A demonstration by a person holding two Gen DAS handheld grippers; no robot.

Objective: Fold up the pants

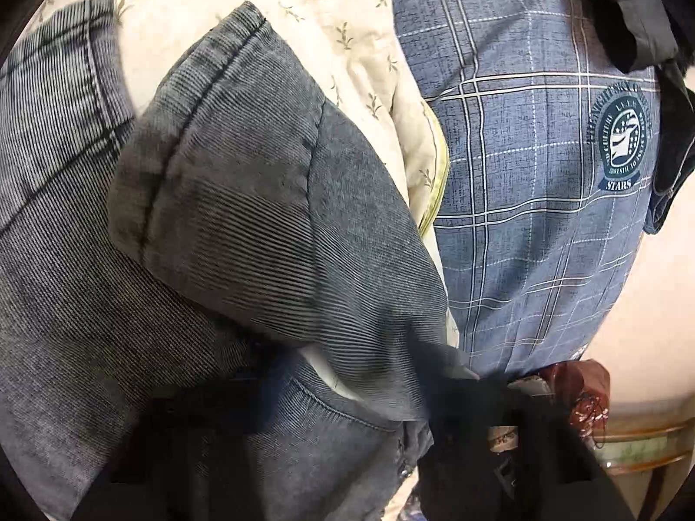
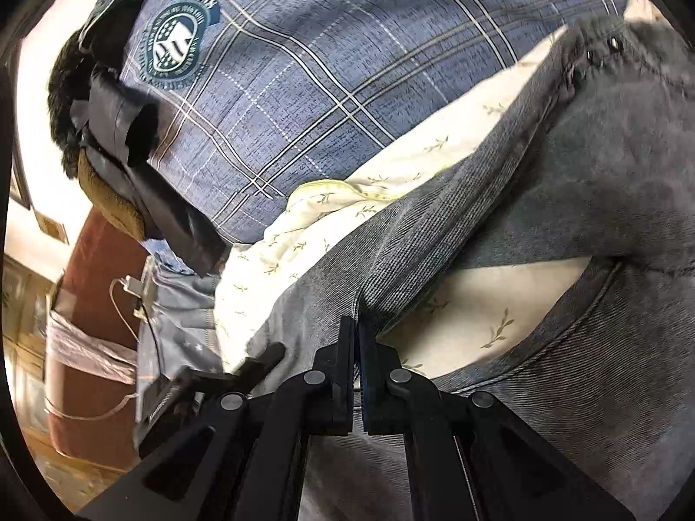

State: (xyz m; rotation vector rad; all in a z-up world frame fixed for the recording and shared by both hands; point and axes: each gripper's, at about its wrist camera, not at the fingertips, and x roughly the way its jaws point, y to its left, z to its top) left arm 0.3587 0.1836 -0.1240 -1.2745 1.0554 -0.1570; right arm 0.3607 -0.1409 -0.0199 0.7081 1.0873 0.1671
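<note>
Grey-blue denim pants are held up over a cream leaf-print sheet. In the left wrist view a folded leg hangs across the middle and drapes over my left gripper, whose dark fingers are mostly hidden by cloth and appear closed on the fabric. In the right wrist view the pants stretch from the right to my right gripper. Its two pads are pressed together with a denim edge pinched between them.
A blue plaid quilt with a round "STARS" emblem lies beyond the sheet; it also shows in the right wrist view. A dark jacket lies at its edge. A brown cabinet with a cable stands left.
</note>
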